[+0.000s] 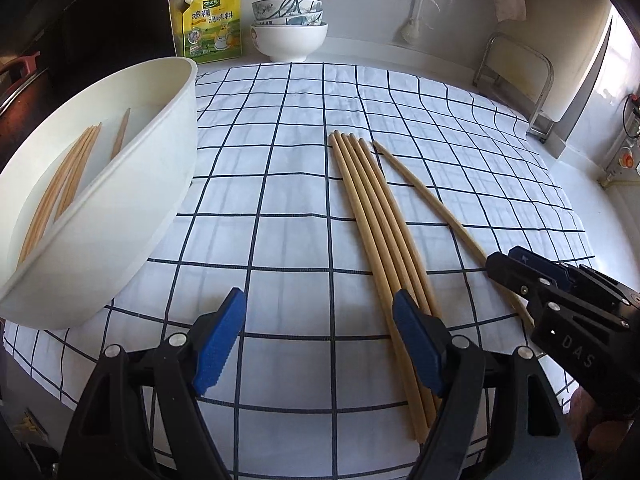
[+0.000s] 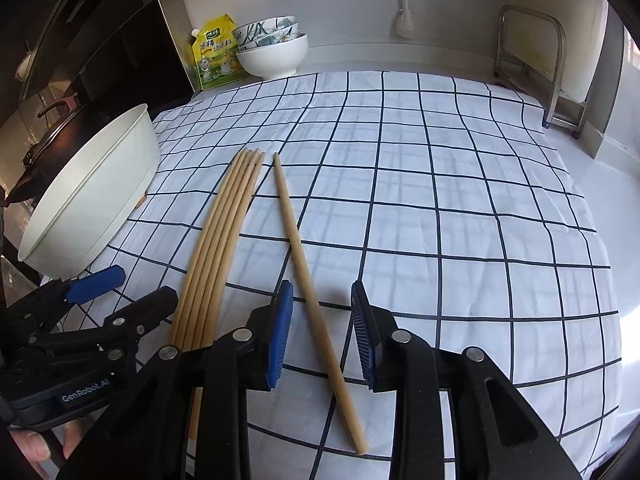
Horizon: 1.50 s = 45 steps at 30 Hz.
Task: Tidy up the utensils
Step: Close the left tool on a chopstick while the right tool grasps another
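Your right hand-held gripper stands open, its jaws on either side of a single chopstick that lies on the checked cloth, long axis running away from you, narrow tip far. Just left of it lies a bundle of chopsticks — pointing the same way. Your left hand-held gripper is open too, holding nothing. More chopsticks lie in the white tub on the desk's left.
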Each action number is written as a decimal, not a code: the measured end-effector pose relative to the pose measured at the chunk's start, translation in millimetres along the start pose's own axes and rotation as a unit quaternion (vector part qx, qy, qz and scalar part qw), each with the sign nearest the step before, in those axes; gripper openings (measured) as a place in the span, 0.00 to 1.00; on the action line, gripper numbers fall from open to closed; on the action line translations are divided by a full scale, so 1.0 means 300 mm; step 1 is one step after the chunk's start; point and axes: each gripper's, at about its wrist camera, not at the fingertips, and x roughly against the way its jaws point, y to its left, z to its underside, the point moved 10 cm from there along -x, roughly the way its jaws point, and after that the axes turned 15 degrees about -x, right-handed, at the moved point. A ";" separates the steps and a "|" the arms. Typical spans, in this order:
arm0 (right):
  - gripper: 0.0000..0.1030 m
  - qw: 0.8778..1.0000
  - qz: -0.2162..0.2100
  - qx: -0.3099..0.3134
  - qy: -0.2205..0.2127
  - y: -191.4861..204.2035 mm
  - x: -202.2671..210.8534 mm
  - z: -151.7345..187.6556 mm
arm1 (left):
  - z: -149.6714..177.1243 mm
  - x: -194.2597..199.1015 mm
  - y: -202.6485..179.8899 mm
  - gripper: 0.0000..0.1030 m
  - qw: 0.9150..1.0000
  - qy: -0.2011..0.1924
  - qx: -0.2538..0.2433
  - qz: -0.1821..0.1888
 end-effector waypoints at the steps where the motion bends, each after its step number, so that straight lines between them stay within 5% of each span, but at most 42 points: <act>1: 0.28 1.000 0.000 0.004 -0.002 0.006 0.002 0.000 | 0.001 -0.006 -0.001 0.72 1.000 0.002 0.000 0.000; 23: 0.34 1.000 0.013 0.013 0.002 -0.002 -0.012 -0.002 | 0.020 -0.016 0.034 0.74 0.999 0.018 -0.007 -0.031; 33: 0.34 0.997 0.058 0.057 -0.006 0.031 -0.059 -0.025 | -0.042 -0.045 0.052 0.74 0.999 0.011 0.000 -0.036; 37: 0.30 0.996 0.056 0.069 -0.010 0.049 -0.062 -0.020 | -0.043 -0.053 0.031 0.59 0.999 0.008 -0.009 -0.034; 42: 0.08 0.995 0.054 0.086 -0.011 0.067 -0.061 -0.008 | -0.050 -0.042 0.000 0.16 1.000 0.001 -0.019 -0.020; 45: 0.06 0.995 0.049 0.086 -0.010 0.070 -0.058 -0.004 | -0.049 -0.042 -0.012 0.07 1.000 0.000 -0.020 -0.003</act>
